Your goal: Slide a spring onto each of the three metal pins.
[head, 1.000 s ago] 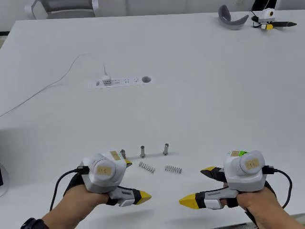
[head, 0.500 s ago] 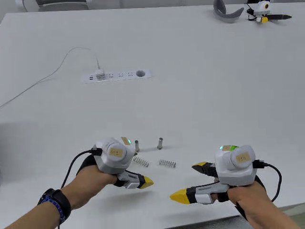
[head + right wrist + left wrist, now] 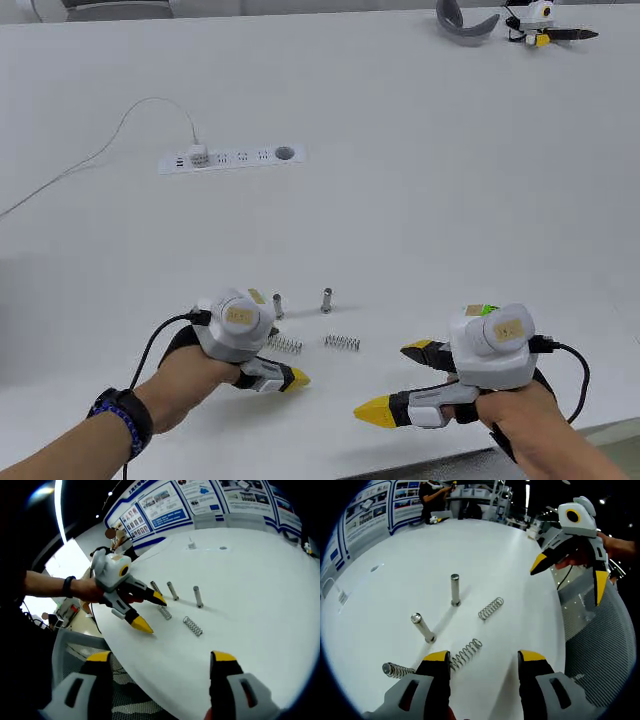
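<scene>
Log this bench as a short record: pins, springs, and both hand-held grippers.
table: white
near pin: bare
far pin: bare
third pin: spring looks already on
near spring: loose, lying flat
far spring: loose, lying flat
left hand-held gripper: open, empty
right hand-held gripper: open, empty

The table (image 3: 450, 200) is white, the pins (image 3: 455, 589) and springs (image 3: 490, 608) are silver, and the left gripper (image 3: 484, 657) and right gripper (image 3: 161, 656) have yellow tips.
</scene>
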Motion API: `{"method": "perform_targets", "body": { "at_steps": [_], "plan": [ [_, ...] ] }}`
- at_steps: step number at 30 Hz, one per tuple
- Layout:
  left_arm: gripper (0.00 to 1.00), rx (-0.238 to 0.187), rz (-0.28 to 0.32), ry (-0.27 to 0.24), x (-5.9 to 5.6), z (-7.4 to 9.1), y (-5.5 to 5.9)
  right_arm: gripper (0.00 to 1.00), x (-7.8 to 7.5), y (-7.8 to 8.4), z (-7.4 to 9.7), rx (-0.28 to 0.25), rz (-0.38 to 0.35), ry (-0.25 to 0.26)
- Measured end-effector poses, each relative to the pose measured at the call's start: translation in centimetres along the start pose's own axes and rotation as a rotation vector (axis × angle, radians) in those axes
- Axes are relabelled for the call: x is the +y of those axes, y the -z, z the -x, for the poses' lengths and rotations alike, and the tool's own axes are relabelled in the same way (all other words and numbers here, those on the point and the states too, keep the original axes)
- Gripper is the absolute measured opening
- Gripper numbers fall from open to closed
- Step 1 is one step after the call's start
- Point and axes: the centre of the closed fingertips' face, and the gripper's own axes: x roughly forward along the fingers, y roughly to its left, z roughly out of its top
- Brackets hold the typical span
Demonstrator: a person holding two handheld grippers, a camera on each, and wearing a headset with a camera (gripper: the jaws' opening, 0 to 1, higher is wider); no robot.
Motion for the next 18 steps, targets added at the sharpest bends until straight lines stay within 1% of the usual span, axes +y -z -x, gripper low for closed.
{"method": "perform_targets", "body": {
  "at_steps": [2,4,5,9,13,15,18],
  "plan": [
    [0.52,0.011,-0.011,-0.007,0.0,0.2,0.6,0.81,0.0,0.1,0.0,0.002,0.005,-0.001],
    [0.48,0.02,-0.017,-0.016,-0.1,0.5,1.1,0.81,0.1,0.0,0.0,-0.002,0.026,0.0],
    [0.44,0.023,-0.018,-0.019,-0.1,0.6,1.3,0.81,0.1,0.0,-0.1,0.002,0.029,0.0],
    [0.38,0.027,-0.02,-0.042,0.0,1.0,2.2,0.82,0.3,-0.2,-0.2,0.002,0.03,-0.004],
    [0.31,0.029,-0.026,-0.064,0.1,1.1,2.5,0.82,0.4,-0.3,-0.4,0.006,0.033,-0.009],
    [0.27,0.028,-0.048,-0.075,0.1,1.1,2.5,0.82,0.5,-0.4,-0.4,0.008,0.036,-0.01],
    [0.23,0.034,-0.094,-0.075,-0.4,1.0,2.4,0.82,0.6,-0.5,-0.4,0.006,0.038,-0.013]
  ]
}}
